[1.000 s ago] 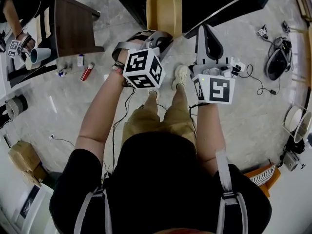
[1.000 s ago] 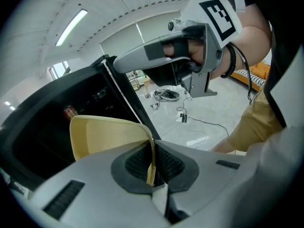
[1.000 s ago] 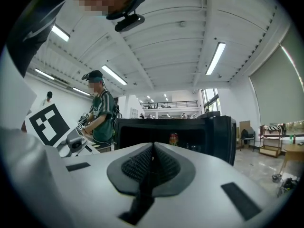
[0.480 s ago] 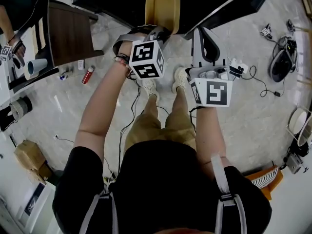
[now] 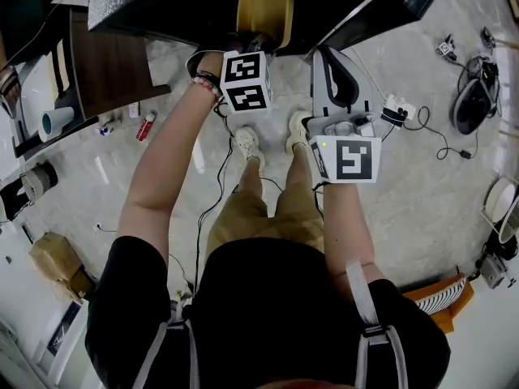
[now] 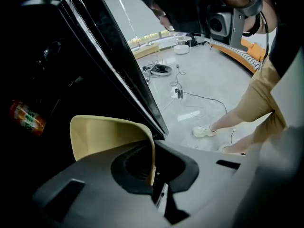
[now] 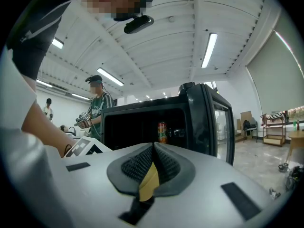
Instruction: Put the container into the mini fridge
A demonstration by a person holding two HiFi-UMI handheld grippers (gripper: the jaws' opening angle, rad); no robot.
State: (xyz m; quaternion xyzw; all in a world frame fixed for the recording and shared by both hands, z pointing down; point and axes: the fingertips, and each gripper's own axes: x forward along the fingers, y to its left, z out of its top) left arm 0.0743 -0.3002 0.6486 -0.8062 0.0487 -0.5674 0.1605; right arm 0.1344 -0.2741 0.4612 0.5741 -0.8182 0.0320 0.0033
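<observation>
Container at the mouth of the open mini fridge, not in yet.
Head view: container has shifted forward against the mini fridge opening, so insertion looks close; right claw stays apart from it. Left gripper view: left claw clamped on the container's wall. Right gripper view: jaws closed narrow on a yellowish sliver; only this view clearly shows a can inside.

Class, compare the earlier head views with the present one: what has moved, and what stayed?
The left gripper has carried the yellow plastic container forward toward the open black mini fridge; the person stepped closer. Its hold on the container's wall is unchanged; the right gripper stays alongside, off the container.
</observation>
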